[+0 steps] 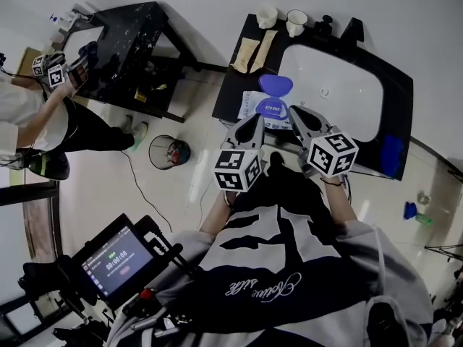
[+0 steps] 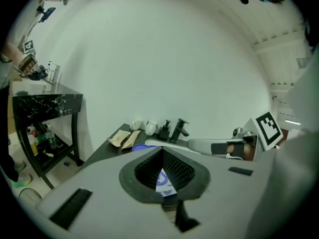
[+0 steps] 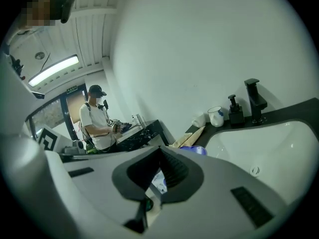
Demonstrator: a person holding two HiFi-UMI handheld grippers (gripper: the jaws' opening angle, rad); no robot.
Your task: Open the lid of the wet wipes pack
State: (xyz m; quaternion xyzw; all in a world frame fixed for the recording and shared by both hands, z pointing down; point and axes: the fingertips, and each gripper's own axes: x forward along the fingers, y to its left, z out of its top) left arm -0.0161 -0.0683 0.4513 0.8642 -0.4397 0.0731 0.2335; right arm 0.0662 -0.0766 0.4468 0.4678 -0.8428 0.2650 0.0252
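Observation:
The wet wipes pack (image 1: pixel 268 110) lies on the black counter (image 1: pixel 231 92) left of the sink, with its round blue lid (image 1: pixel 275 85) flipped up and open at the far end. My left gripper (image 1: pixel 257 120) and right gripper (image 1: pixel 295 113) hover side by side just above the pack's near edge, both shut and holding nothing. In the left gripper view the left gripper (image 2: pixel 162 151) has its jaws together, and a sliver of the pack (image 2: pixel 163 181) shows below them. The right gripper (image 3: pixel 160 151) looks the same, with the blue lid (image 3: pixel 195 150) beyond it.
A white sink basin (image 1: pixel 340 96) fills the counter's right part, with a black faucet (image 1: pixel 353 28) and soap dispenser (image 1: pixel 325 24) behind. Two cups (image 1: pixel 267 15) and tan packets (image 1: pixel 255 50) sit at the back left. Another person (image 1: pixel 29 121) works at a black table (image 1: pixel 126 49); a waste bin (image 1: pixel 168 152) stands on the floor.

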